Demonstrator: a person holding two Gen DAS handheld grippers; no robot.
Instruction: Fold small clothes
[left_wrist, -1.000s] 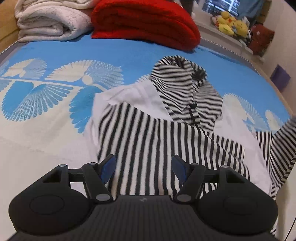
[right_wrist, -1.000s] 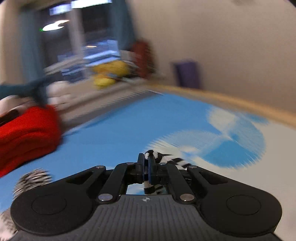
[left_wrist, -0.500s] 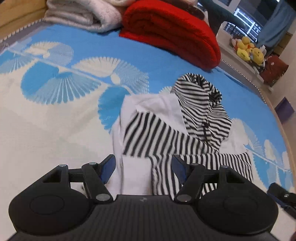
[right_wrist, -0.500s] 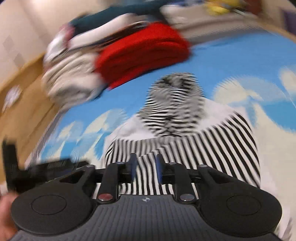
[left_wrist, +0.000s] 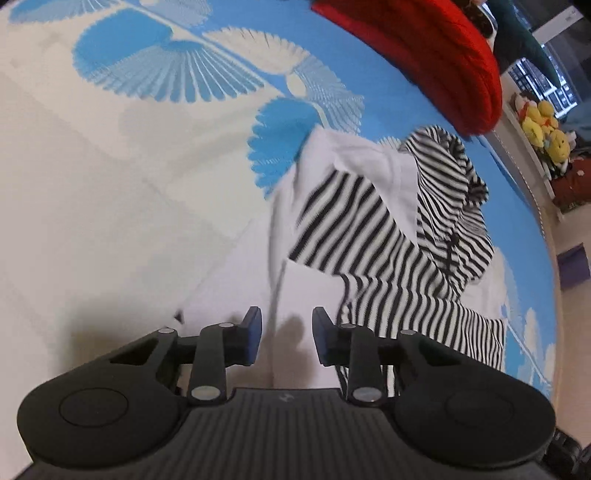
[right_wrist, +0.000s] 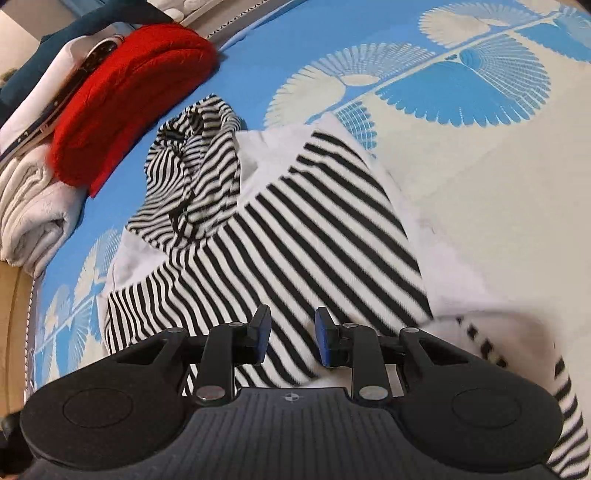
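Sprawling striped hoodie (right_wrist: 295, 236), soft folds

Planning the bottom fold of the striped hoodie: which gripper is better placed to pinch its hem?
Left, probably. The left gripper, jaws open, straddles the white lower edge of the hoodie. The right gripper, also open, hovers over the folded striped sleeve.

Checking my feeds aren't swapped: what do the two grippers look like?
Near identical. The left gripper and right gripper each have a matte black ribbed body, two round side discs, silver pivot pins and blue-padded black fingers. Each bears a small, unclear centre mark. No cables or sleeves show.
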